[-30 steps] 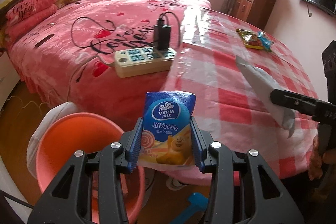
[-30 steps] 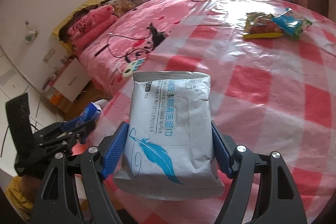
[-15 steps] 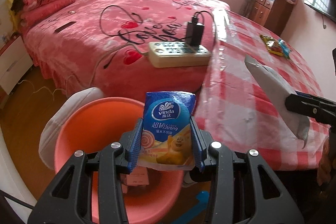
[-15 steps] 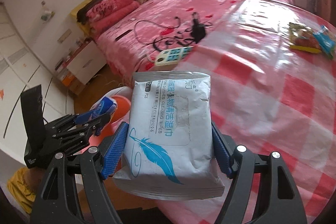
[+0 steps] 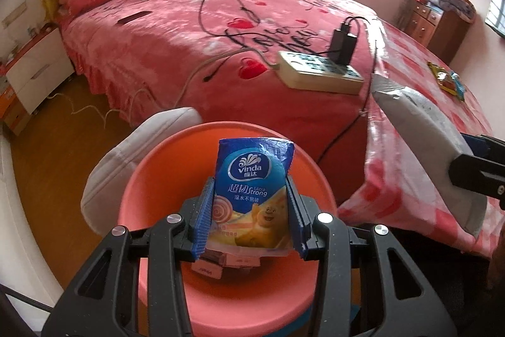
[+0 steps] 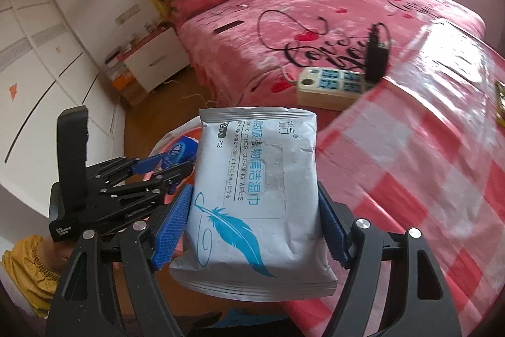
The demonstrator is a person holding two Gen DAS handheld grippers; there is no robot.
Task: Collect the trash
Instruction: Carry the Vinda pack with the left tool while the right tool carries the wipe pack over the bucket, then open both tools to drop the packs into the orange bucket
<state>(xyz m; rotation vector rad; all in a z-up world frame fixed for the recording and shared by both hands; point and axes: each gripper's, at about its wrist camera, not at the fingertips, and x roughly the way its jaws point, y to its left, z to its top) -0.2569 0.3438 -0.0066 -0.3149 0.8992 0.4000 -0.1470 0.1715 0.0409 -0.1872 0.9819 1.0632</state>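
Observation:
My left gripper (image 5: 249, 210) is shut on a blue Vinda tissue pack (image 5: 252, 188) and holds it over the orange bin (image 5: 151, 179), which has small boxes at its bottom (image 5: 221, 264). My right gripper (image 6: 252, 220) is shut on a grey wet-wipes pack (image 6: 255, 195) with a blue feather print. That pack also shows at the right of the left wrist view (image 5: 432, 144), beside the bin. The left gripper with its tissue pack (image 6: 180, 152) shows at the left of the right wrist view, over the bin.
A table with a red checked cloth (image 5: 419, 78) stands right of the bin, with snack wrappers (image 5: 448, 79) at its far side. A power strip (image 5: 318, 73) with chargers lies on the pink bed (image 5: 189, 30). A white seat (image 5: 126, 157) sits behind the bin.
Both grippers have swung left from the table toward the bin. The tissue pack now hangs over the bin's opening, and the wipes pack has come closer beside it.

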